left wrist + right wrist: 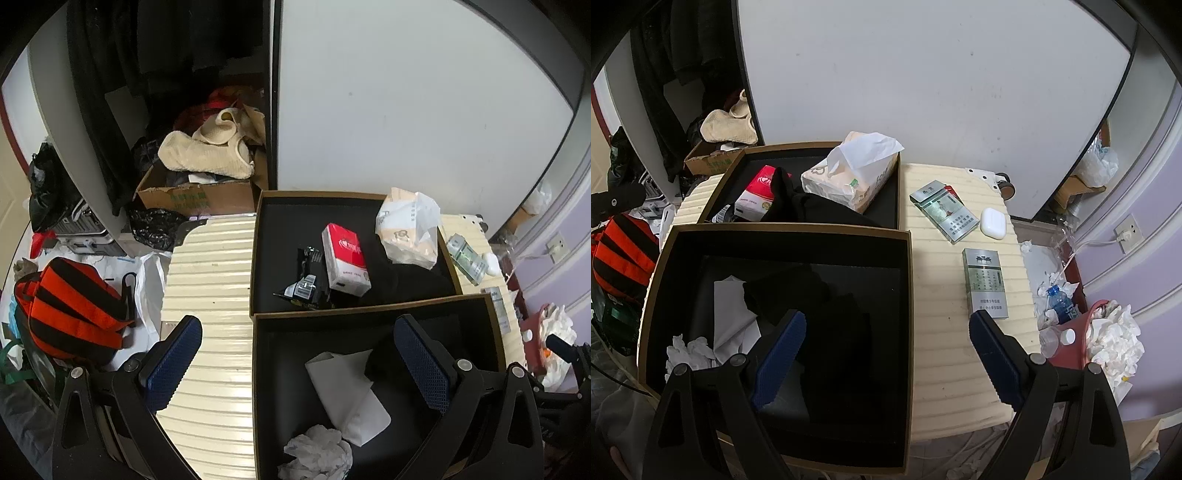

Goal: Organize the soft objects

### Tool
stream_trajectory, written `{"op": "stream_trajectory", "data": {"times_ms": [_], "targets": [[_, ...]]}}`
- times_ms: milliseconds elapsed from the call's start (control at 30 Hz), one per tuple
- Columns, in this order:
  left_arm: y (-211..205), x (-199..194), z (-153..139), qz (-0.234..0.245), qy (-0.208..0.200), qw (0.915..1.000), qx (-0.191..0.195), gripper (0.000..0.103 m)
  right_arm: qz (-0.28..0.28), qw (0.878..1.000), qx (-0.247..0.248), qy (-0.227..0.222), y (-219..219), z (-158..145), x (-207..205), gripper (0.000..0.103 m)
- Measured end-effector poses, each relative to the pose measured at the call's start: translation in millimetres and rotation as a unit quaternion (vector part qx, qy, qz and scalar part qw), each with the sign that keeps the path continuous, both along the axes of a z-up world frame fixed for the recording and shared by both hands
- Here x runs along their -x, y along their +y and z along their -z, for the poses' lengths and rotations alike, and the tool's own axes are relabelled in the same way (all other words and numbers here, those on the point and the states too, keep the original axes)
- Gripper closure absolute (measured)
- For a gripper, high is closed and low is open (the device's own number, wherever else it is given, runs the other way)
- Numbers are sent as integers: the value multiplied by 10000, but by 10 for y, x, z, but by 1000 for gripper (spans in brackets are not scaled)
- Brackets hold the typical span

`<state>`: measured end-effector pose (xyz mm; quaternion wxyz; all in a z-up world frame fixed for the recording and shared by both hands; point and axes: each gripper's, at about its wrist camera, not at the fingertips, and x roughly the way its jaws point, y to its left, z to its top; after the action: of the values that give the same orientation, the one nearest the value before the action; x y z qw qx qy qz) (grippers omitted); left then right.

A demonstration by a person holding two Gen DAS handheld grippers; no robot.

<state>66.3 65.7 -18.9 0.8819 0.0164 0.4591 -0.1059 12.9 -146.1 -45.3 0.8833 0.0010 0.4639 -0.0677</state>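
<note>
Two black boxes with brown rims sit on a cream ribbed suitcase (210, 295). The near box (373, 312) (775, 230) holds a white tissue sheet (347, 387), a crumpled tissue (317, 456) and dark cloth (831, 332). The far box (321, 194) (820, 146) holds a red tissue pack (345, 258) (755, 195), a soft tissue pack (408, 230) (849, 173), a black packet (304, 277) and a black cloth (798, 203). My left gripper (297, 350) is open and empty over the near box's left rim. My right gripper (886, 341) is open and empty over its right rim.
Two cigarette packs (942, 214) (986, 282) and a white earbud case (993, 223) lie on the suitcase right of the boxes. A red bin of tissues (1108, 339) and a bottle (1058, 299) are on the floor right. An orange-black bag (74, 310) and a cardboard box of clothes (199, 195) are left.
</note>
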Motion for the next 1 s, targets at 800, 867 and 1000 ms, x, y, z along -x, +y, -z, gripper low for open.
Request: {"op": "stream_trajectory", "data": {"times_ms": [800,867,1000], "targets": [[-309,8,461,732,966,9907,-617,0,-39,9999,44,84,-4,26,-14,14],[-331,18,494,825,1100,9888,-574,0,-39,9999,39,100,-8,29,-18,14],[-504,118,745,1475,1791,9708,-610,0,-49,9999,39,99,-10,25,-15,14]]}}
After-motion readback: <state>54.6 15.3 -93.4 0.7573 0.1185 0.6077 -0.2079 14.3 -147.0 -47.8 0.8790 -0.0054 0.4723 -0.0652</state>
